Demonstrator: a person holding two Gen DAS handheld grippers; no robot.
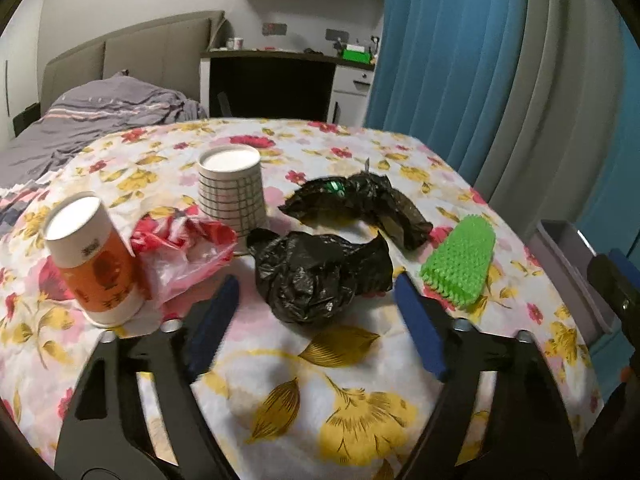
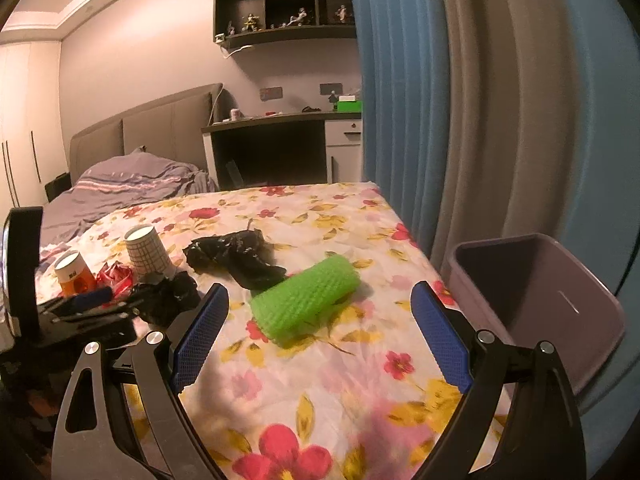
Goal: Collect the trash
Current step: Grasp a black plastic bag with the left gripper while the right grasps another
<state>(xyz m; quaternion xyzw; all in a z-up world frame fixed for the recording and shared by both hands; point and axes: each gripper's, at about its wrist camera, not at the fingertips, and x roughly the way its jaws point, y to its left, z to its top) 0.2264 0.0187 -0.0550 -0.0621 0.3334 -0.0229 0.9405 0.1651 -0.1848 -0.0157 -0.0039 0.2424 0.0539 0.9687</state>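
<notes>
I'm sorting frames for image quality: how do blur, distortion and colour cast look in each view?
Left wrist view: strong fisheye bending with dark corners, sharp on the black bag, slight smear on the left gripper fingers. Right wrist view: same bending, warm pinkish cast, the near tablecloth soft, the green scrubber fairly crisp.
</notes>
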